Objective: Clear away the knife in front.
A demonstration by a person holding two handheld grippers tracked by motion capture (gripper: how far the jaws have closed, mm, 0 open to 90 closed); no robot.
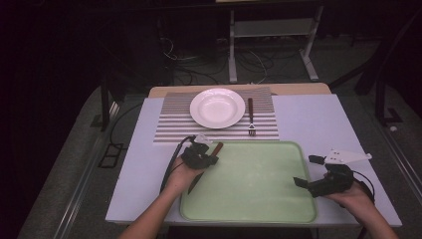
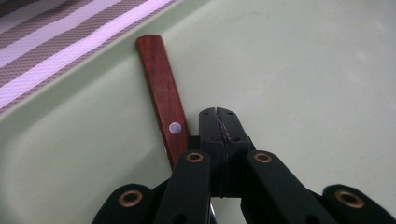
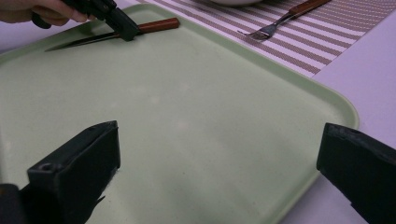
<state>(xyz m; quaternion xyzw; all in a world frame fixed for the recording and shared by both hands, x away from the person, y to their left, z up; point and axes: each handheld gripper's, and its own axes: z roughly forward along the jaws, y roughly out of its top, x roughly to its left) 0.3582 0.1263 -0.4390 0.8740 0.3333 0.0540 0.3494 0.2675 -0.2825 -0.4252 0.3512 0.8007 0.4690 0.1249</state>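
A knife with a reddish wooden handle (image 2: 161,84) lies in a pale green tray (image 1: 259,199), along its left rim. My left gripper (image 2: 217,114) is shut, its jaws pressed together with no gap, and the handle runs along their left side and passes under them. In the high view the left gripper (image 1: 211,158) sits over the knife (image 1: 218,147) at the tray's near-left corner. In the right gripper view the left gripper (image 3: 122,29) touches the knife (image 3: 156,25) where handle meets blade. My right gripper (image 1: 306,171) hangs open over the tray's right edge, nothing between its fingers (image 3: 77,163).
A white plate (image 1: 217,107) sits on a striped placemat (image 1: 169,124) beyond the tray. A wooden-handled fork (image 1: 251,117) lies on the mat right of the plate. The white tabletop (image 1: 308,119) borders the tray on both sides. Cables and a rack stand past the table.
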